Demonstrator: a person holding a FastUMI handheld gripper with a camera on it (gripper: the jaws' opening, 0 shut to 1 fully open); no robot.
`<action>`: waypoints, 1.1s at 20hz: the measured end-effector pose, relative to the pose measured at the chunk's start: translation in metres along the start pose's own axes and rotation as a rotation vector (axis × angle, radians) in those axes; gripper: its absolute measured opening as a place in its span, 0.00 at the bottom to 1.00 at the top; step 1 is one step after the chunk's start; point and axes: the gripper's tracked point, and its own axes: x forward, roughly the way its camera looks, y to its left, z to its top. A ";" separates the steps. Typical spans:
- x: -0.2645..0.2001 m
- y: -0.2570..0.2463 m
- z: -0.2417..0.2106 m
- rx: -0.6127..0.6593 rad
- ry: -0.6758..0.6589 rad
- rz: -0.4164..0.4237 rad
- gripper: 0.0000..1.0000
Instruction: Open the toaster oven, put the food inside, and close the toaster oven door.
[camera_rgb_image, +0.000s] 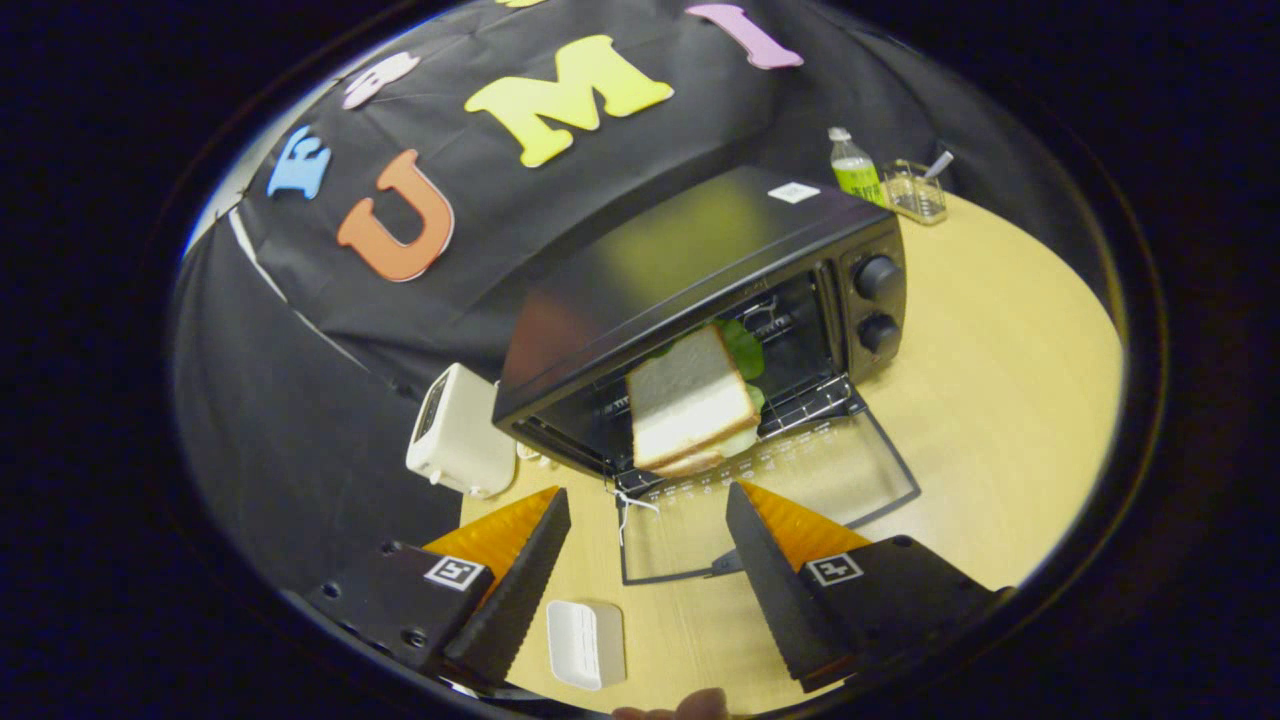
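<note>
The black toaster oven (700, 260) stands on the wooden table (1000, 400) with its glass door (770, 500) folded down flat towards me. A sandwich (690, 400) of white bread with green lettuce lies on the wire rack (800, 405) at the oven's mouth, partly sticking out over the door's hinge. My gripper (648, 510) is open, its two orange-backed black fingers (520, 580) spread wide above the lowered door, a short way back from the sandwich. Nothing is between them.
A cream pop-up toaster (455, 435) stands just left of the oven. A small white box (587, 643) lies on the table between my fingers, near me. A green-labelled bottle (855, 170) and a clear container (915, 190) stand behind the oven's right end.
</note>
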 end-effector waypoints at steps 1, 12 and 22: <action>-0.011 0.000 -0.002 -0.030 -0.013 -0.001 1.00; -0.010 -0.076 -0.101 -0.296 0.008 -0.141 1.00; 0.053 -0.106 -0.118 -0.281 0.043 -0.209 1.00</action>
